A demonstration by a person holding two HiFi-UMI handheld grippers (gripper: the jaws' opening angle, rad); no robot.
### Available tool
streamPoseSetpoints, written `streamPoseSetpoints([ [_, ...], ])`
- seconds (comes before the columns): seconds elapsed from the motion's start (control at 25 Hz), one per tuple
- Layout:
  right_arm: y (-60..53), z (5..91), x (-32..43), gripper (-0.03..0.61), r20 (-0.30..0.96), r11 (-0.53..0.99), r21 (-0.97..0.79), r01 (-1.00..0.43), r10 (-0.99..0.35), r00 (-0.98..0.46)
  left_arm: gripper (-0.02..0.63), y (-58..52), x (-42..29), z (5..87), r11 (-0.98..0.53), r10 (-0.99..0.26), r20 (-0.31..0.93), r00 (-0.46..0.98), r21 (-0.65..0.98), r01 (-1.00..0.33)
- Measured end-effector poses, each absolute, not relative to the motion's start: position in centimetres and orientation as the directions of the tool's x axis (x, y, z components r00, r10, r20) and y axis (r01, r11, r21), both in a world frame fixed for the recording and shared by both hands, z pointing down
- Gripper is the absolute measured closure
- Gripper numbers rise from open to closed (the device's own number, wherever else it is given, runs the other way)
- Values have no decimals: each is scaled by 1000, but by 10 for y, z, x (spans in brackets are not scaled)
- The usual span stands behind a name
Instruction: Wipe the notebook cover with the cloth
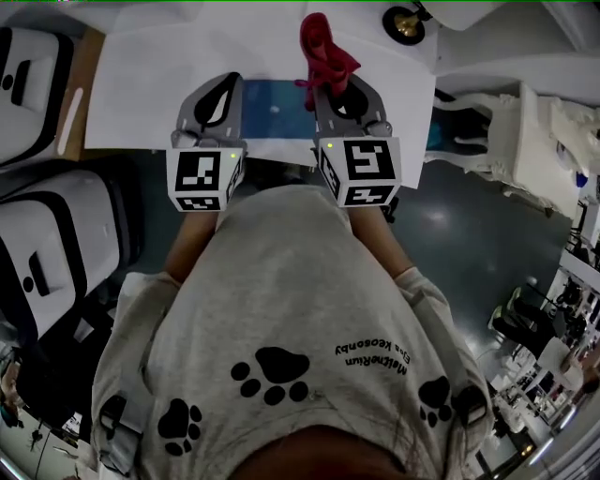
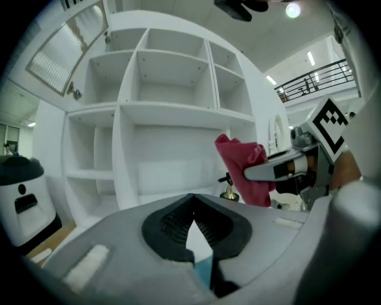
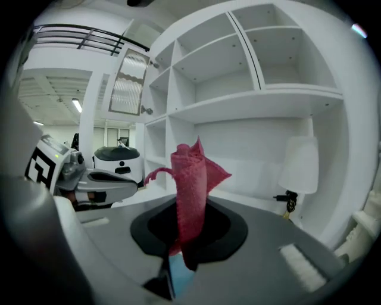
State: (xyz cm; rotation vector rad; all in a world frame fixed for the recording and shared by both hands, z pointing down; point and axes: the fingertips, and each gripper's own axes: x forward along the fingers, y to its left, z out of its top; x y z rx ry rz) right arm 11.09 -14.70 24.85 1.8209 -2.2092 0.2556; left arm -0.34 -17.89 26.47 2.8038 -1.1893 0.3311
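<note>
A blue notebook (image 1: 277, 108) lies flat on the white table (image 1: 141, 84), between my two grippers and partly hidden by them. My right gripper (image 1: 330, 84) is shut on a red cloth (image 1: 323, 49), which sticks up out of its jaws, rolled and crumpled. In the right gripper view the cloth (image 3: 190, 179) rises from the right gripper (image 3: 187, 205), with a sliver of blue notebook (image 3: 178, 277) below. My left gripper (image 1: 232, 79) hovers over the notebook's left end, and in its own view the left gripper (image 2: 191, 196) has its jaws shut on nothing. The cloth (image 2: 241, 170) shows at the right.
A white open shelf unit (image 2: 166, 119) stands behind the table. A small brass object (image 1: 405, 23) sits at the table's far right. White machines (image 1: 37, 94) stand to the left and white equipment (image 1: 525, 131) to the right. The table's near edge is against the person's body.
</note>
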Motion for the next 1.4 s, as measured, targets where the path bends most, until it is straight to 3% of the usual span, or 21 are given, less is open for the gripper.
streamPoseSetpoints([
  [0.24, -149, 188, 106, 532, 132, 165, 93, -982, -980, -152, 614, -178, 0, 182, -682, -730, 25, 683, -94, -725],
  [0.44, -143, 164, 99, 534, 40, 164, 138, -977, -986, -160, 614, -172, 4, 154, -692, -719, -24, 694, -70, -719],
  [1.4, -131, 169, 96, 534, 18, 157, 116, -981, -988, -156, 614, -161, 7, 158, -695, -715, -15, 699, -89, -713],
])
